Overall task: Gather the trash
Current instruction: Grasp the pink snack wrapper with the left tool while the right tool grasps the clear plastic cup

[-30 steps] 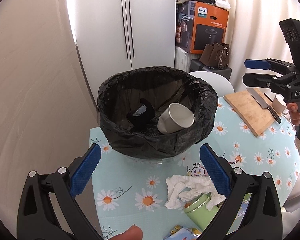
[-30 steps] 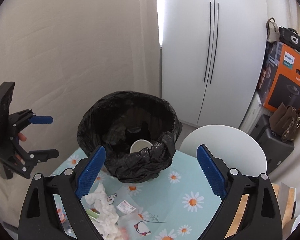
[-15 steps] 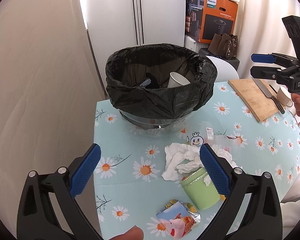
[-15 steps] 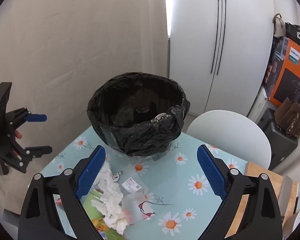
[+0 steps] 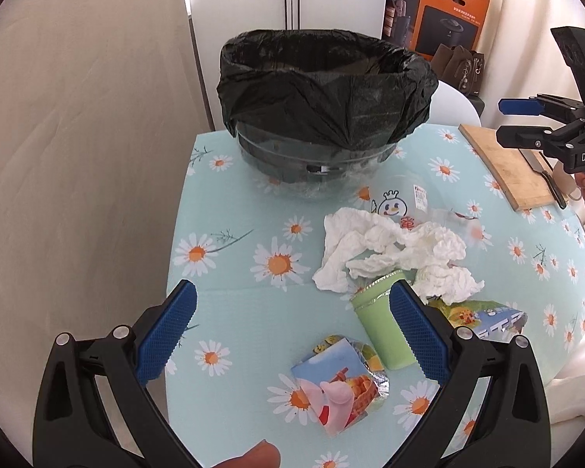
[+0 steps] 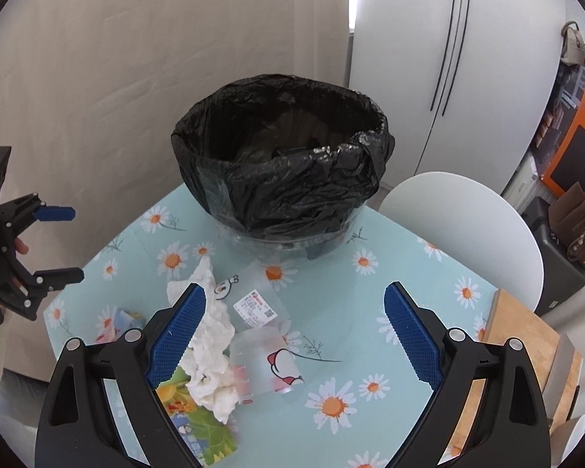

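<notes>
A bin lined with a black bag [image 5: 323,97] [image 6: 280,171] stands at the far end of the daisy tablecloth [image 5: 230,234]. In front of it lie crumpled white tissues [image 5: 394,249] [image 6: 210,351], a clear plastic cup [image 6: 265,366] on its side, a green cup [image 5: 378,323] on its side, a colourful snack wrapper [image 5: 339,382] and a green wrapper [image 5: 483,316] [image 6: 199,425]. My left gripper [image 5: 292,335] hovers open above the snack wrapper and the green cup, holding nothing. Open and empty too, my right gripper [image 6: 294,335] hangs over the clear cup.
A wooden cutting board [image 5: 507,163] [image 6: 518,343] with a knife [image 5: 546,171] lies at the table's right side. A white chair [image 6: 464,222] stands behind the table. A white wardrobe [image 6: 448,58] and an orange box [image 5: 448,11] are at the back.
Both grippers have drawn back and down from over the bin toward the near part of the table. The bin now looks farther off and the loose trash fills the foreground.
</notes>
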### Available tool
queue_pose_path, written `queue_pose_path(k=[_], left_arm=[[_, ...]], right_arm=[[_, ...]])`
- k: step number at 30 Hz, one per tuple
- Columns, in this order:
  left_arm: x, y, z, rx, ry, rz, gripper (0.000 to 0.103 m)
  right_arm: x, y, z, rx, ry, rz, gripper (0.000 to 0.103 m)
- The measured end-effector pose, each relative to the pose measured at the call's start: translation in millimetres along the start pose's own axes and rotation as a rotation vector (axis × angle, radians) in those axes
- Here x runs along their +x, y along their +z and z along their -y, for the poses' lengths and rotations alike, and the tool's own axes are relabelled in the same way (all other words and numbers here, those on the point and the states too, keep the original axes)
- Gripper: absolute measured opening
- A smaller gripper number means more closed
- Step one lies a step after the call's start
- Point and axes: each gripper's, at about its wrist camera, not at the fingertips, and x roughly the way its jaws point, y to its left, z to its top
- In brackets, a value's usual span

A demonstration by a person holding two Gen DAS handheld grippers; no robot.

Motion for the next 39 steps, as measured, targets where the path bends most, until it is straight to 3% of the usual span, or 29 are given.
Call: queue_pose_path(k=[11, 22, 27, 33, 39], left_arm=[[35, -38, 11, -0.004, -0.003, -0.116, 0.097], [69, -59, 17, -0.016, -0.066, -0.204, 0.097], [87, -64, 22, -0.009, -0.051, -0.246, 0.097], [109, -70, 31, 0.005, 0.036, -0.287, 0.098], [111, -75, 25, -0.055, 0.009, -0.27, 0.099]], right_arm=[[40, -26, -5, -0.007, 0.036, -0.126, 0.088], [74, -50, -2, 0.007, 0.064, -0.226, 0.088], [86, -57, -1, 0.03, 0.085, -0.259, 0.088], [98, -64, -2, 0.047, 0.095, -0.29, 0.088], [111, -68, -4, 0.054, 0.11, -0.316, 0.088]])
